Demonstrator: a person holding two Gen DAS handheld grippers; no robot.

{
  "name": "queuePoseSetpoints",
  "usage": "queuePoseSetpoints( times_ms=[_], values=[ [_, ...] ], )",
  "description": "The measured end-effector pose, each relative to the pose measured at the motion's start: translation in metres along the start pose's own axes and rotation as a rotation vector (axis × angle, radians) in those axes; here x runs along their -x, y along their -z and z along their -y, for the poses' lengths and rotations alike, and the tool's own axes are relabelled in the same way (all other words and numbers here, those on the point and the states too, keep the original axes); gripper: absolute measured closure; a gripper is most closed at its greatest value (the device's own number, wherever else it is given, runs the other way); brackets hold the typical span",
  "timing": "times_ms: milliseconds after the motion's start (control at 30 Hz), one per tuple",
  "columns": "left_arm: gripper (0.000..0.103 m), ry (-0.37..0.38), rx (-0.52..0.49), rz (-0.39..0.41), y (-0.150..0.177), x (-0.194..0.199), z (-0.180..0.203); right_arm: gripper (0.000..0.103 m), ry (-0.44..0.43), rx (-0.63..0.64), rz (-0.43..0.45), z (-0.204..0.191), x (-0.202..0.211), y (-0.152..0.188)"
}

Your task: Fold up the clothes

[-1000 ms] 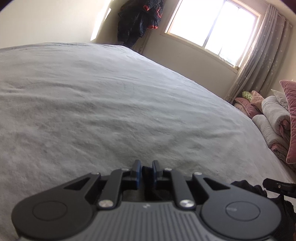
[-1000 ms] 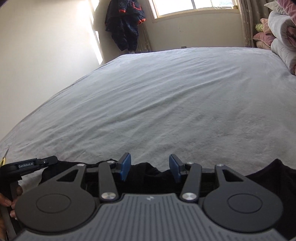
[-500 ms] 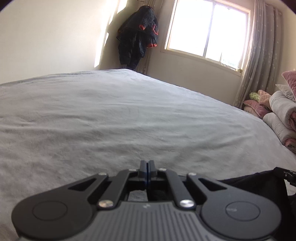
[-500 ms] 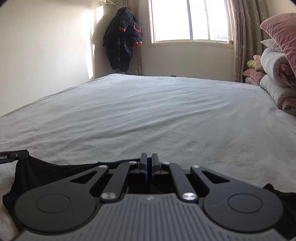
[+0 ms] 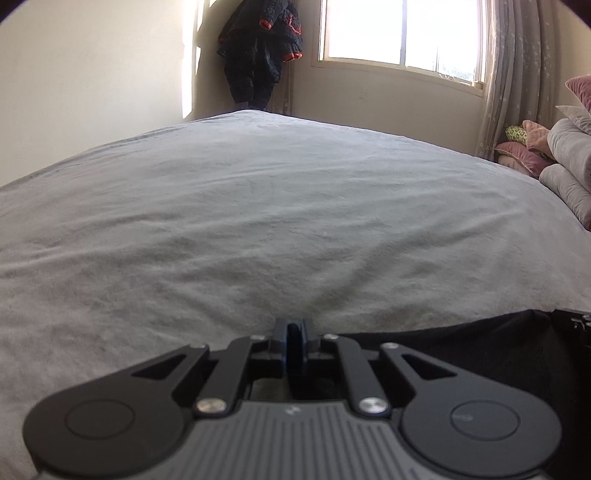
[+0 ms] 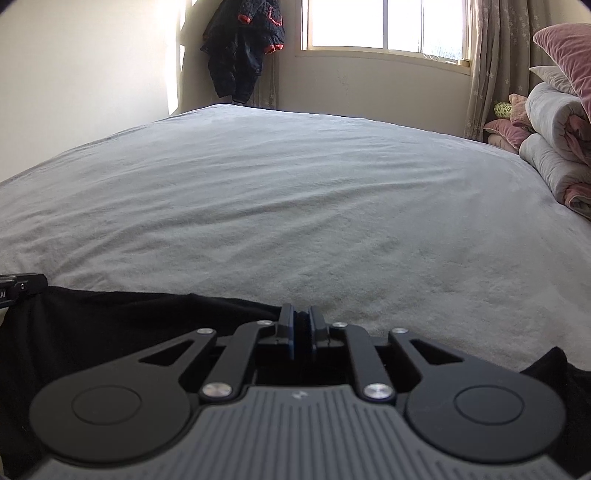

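Note:
A black garment (image 6: pixel 110 317) lies at the near edge of the grey bed (image 6: pixel 295 192). My right gripper (image 6: pixel 301 319) is shut on the garment's upper edge, with black cloth pinched between its blue pads. My left gripper (image 5: pixel 294 330) is shut on the same garment (image 5: pixel 461 343), which stretches to the right of it in the left wrist view. The edge hangs taut between the two grippers. The left gripper's tip shows at the far left of the right wrist view (image 6: pixel 22 286). Most of the garment is hidden below the gripper bodies.
The grey bedspread (image 5: pixel 277 206) stretches ahead. Stacked pillows and folded quilts (image 6: pixel 554 122) sit along the bed's right side. A dark jacket (image 6: pixel 240 44) hangs in the far corner beside a bright window (image 6: pixel 384 26) with curtains.
Both grippers closed on the garment's edge: the right was open a second ago, the left nearly shut. Both have since lifted and tilted up, pulling the edge taut between them.

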State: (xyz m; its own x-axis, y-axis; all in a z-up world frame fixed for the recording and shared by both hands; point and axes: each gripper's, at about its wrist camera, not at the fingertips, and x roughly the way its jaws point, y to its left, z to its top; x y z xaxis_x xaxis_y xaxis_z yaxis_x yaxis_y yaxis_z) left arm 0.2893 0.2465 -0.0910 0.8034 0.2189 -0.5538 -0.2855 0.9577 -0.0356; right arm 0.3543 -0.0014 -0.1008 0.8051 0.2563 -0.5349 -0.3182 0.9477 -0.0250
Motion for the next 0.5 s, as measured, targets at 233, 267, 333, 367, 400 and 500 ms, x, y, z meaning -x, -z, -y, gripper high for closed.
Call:
queuePoseSetpoints(
  times_ms=[233, 267, 333, 367, 400, 500],
  values=[
    [0.047, 0.016, -0.009, -0.014, -0.008, 0.01, 0.005, 0.066, -0.011, -0.063, -0.029, 0.005, 0.027, -0.006],
    [0.046, 0.011, -0.012, -0.016, -0.009, 0.011, 0.006, 0.065, -0.006, -0.067, -0.035, 0.006, 0.035, -0.006],
    [0.044, -0.007, -0.011, -0.018, -0.012, 0.016, 0.006, 0.065, 0.009, -0.075, -0.049, 0.011, 0.055, -0.008],
    [0.041, -0.014, -0.007, -0.019, -0.014, 0.019, 0.006, 0.065, 0.017, -0.082, -0.055, 0.015, 0.068, -0.009],
    [0.039, -0.014, -0.006, -0.022, -0.015, 0.023, 0.006, 0.065, 0.023, -0.089, -0.059, 0.018, 0.08, -0.01],
    [0.036, -0.008, -0.013, -0.033, -0.017, 0.035, 0.01, 0.062, 0.031, -0.13, -0.069, 0.03, 0.119, -0.01]
  ],
)
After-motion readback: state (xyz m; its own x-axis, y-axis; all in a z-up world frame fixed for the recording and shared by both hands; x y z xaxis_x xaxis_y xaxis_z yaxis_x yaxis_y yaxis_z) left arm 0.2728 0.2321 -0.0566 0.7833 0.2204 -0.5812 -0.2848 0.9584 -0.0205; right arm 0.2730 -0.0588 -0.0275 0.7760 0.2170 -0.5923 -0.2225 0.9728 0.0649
